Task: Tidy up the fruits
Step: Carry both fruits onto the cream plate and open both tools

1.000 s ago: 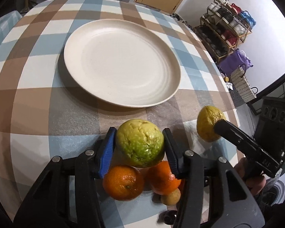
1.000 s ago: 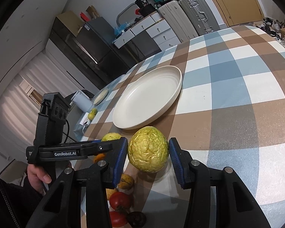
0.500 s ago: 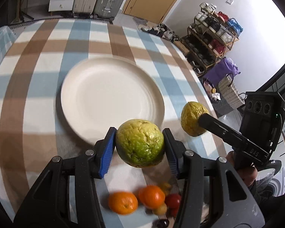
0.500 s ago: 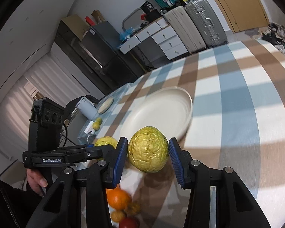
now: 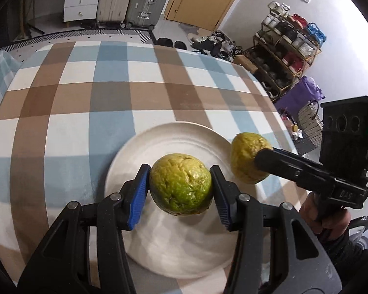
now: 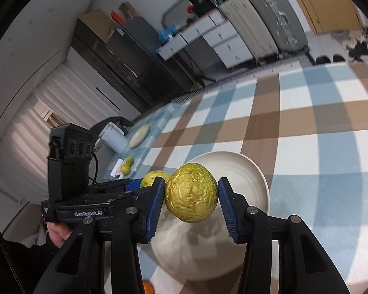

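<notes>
Orange (image 6: 148,288) cut off behind left tool (image 6: 157,191)

**Soft indoor light, some motion blur, heavy fisheye bending**

I see even, cool room light from above, bright enough to read colours clearly. On the plate (image 6: 255,171) the shadows of the grippers fall soft and grey at the near side. The right wall (image 5: 343,7) in my left view washes out pale. My right view smears the far suitcases (image 6: 265,17) and drawers. Both views curve the checked tablecloth (image 5: 68,112) strongly and go black at the corners.
</notes>
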Demonstrator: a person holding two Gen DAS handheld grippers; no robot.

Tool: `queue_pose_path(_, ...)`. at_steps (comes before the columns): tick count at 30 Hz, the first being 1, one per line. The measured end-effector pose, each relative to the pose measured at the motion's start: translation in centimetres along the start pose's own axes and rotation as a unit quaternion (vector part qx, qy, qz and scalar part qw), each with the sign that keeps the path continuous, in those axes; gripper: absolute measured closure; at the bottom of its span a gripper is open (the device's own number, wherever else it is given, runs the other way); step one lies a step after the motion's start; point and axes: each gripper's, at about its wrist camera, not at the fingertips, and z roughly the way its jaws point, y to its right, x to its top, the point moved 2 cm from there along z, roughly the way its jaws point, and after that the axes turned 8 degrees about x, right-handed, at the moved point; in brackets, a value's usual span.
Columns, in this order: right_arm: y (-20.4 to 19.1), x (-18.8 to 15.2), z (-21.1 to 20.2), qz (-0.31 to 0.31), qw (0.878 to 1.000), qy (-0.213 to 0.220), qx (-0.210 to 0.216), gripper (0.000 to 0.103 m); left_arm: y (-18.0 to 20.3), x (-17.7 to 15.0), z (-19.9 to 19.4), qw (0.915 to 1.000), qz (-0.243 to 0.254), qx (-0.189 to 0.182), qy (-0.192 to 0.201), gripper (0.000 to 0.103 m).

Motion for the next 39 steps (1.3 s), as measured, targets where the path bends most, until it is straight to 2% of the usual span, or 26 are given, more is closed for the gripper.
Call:
queue_pose_path(5, 2.1, 1.3, 2.9, 0.028, 0.999, -0.023, 0.000, 0.058, -1.1, 0.8, 2.8, 0.9996, -0.005, -0.021, -0.018, 0.057)
queue_pose_path(9, 3.1, 2.1, 4.3, 0.035, 0.999, -0.034, 0.000, 0.058, -1.3, 1.3, 4.6, 0.9993, -0.002, -0.024, -0.028, 0.057)
queue_pose_path(14, 4.2, 2.4, 5.2, 0.046, 0.998, -0.042, -0.022, 0.057, -1.1, 1.9, 5.5, 0.9993, 0.002, -0.024, -0.029, 0.056)
queue_pose_path(21, 5.3, 2.2, 5.3, 0.062, 0.997, -0.034, -0.019, 0.056, -1.0, 2.3, 5.8, 0.9994, 0.004, -0.021, -0.029, 0.056)
queue_pose_path(24, 5.2, 2.2, 5.1, 0.073, 0.997, -0.031, -0.005, 0.043, -1.1, 2.5, 4.9, 0.9994, 0.000, -0.031, -0.019, 0.055)
queue_pose_path(26, 4.7, 2.4, 4.6, 0.070, 0.997, -0.023, 0.001, 0.025, -0.8, 2.8, 3.9, 0.9998, 0.007, -0.018, -0.005, 0.040)
queue_pose_path(29, 3.3, 2.5, 3.1, 0.057, 0.998, 0.002, -0.002, 0.020, -0.5, 2.9, 1.6, 0.9997, 0.003, -0.015, 0.017, 0.028)
queue_pose_path(31, 2.5, 2.5, 2.0, 0.057, 0.998, 0.014, -0.004, 0.017, -0.3, 2.8, -0.2, 0.9995, 0.000, -0.006, 0.030, 0.023)
queue_pose_path(39, -2.1, 1.1, -4.1, 0.030, 0.998, 0.055, -0.028, 0.003, 0.7, 0.0, -7.5, 0.9969, 0.002, 0.030, 0.073, 0.017)
